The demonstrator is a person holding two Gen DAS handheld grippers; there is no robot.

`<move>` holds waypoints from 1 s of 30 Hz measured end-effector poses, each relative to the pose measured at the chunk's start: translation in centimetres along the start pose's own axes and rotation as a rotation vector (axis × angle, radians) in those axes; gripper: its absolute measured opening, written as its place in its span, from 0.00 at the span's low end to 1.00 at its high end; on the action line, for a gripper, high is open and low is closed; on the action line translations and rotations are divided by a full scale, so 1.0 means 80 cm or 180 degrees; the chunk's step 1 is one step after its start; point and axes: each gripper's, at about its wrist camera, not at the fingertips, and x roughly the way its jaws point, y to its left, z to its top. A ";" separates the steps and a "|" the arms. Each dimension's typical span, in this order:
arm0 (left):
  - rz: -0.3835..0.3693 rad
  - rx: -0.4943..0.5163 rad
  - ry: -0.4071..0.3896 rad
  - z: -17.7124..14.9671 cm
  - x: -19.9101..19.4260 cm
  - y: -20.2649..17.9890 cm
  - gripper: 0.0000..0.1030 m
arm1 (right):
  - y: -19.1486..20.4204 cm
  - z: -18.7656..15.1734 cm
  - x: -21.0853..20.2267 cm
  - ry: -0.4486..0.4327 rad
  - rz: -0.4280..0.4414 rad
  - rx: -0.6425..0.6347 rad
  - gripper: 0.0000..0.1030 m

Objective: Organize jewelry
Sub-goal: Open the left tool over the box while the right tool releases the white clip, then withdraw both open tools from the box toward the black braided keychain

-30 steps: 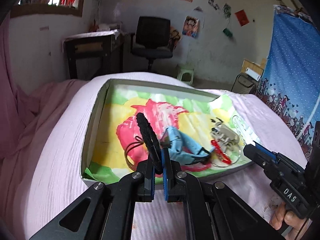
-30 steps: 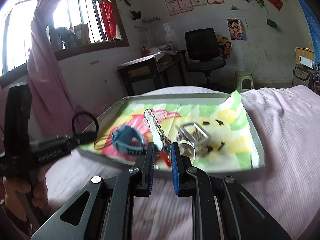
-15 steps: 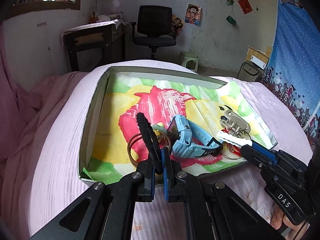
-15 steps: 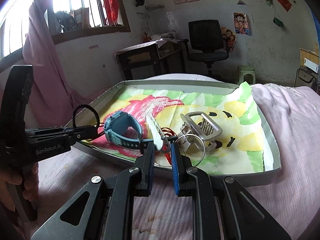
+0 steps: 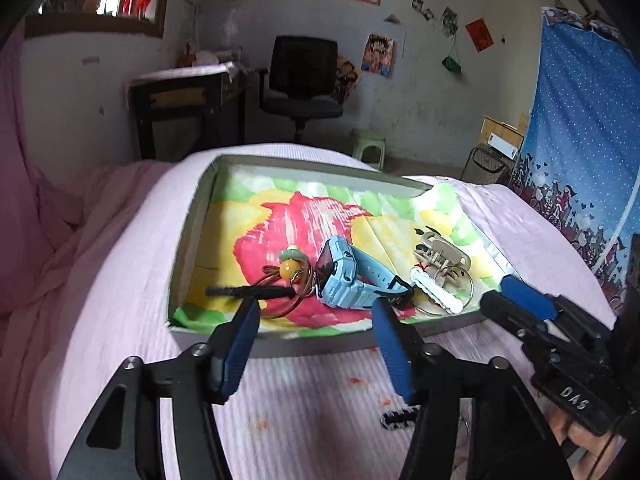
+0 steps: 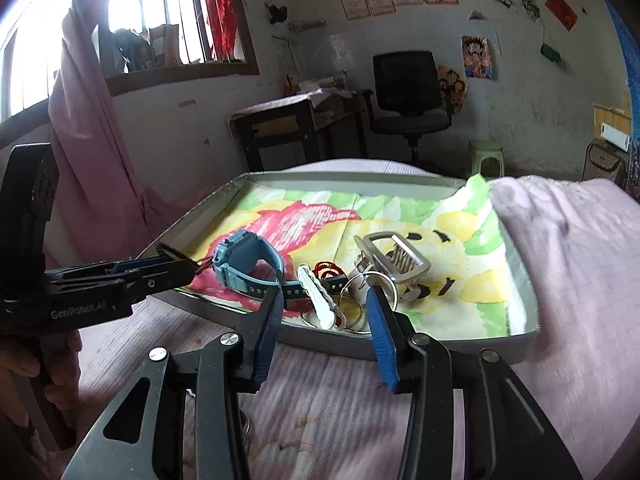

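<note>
Perhaps crosswise, black hair tie [image 5: 250, 291].

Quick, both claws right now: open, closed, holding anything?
Left claw: opening, nothing gripped; black hair clip lies in the tray just beyond it.
Right claw: opening, nothing gripped; white hair clip lies between the fingers.

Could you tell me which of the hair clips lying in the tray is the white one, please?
The white wavy-edged clip near the tray front edge, beside the blue watch; the black clip lies left, the silver claw clip behind.
</note>
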 end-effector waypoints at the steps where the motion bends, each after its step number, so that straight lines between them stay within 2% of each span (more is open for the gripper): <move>1: 0.0003 0.0009 -0.0033 -0.003 -0.006 -0.001 0.57 | 0.001 0.000 -0.006 -0.0033 -0.0015 -0.0019 0.39; 11: 0.0012 -0.0018 -0.0511 -0.042 -0.078 -0.012 0.89 | 0.004 -0.006 -0.097 -0.0550 -0.0119 -0.0123 0.67; 16: 0.0108 0.0046 -0.0672 -0.062 -0.109 -0.020 0.95 | 0.006 -0.012 -0.128 -0.0643 -0.0069 -0.0155 0.89; 20: 0.0091 -0.0011 -0.0799 -0.078 -0.131 -0.019 0.97 | 0.005 -0.028 -0.147 -0.0705 -0.0040 -0.0149 0.98; 25: 0.0107 0.0001 -0.0948 -0.096 -0.151 -0.021 0.99 | 0.001 -0.045 -0.165 -0.0733 -0.0061 -0.0125 0.99; 30: 0.0196 0.0087 -0.0960 -0.111 -0.154 -0.028 0.99 | 0.002 -0.059 -0.176 -0.0716 -0.0071 -0.0138 0.99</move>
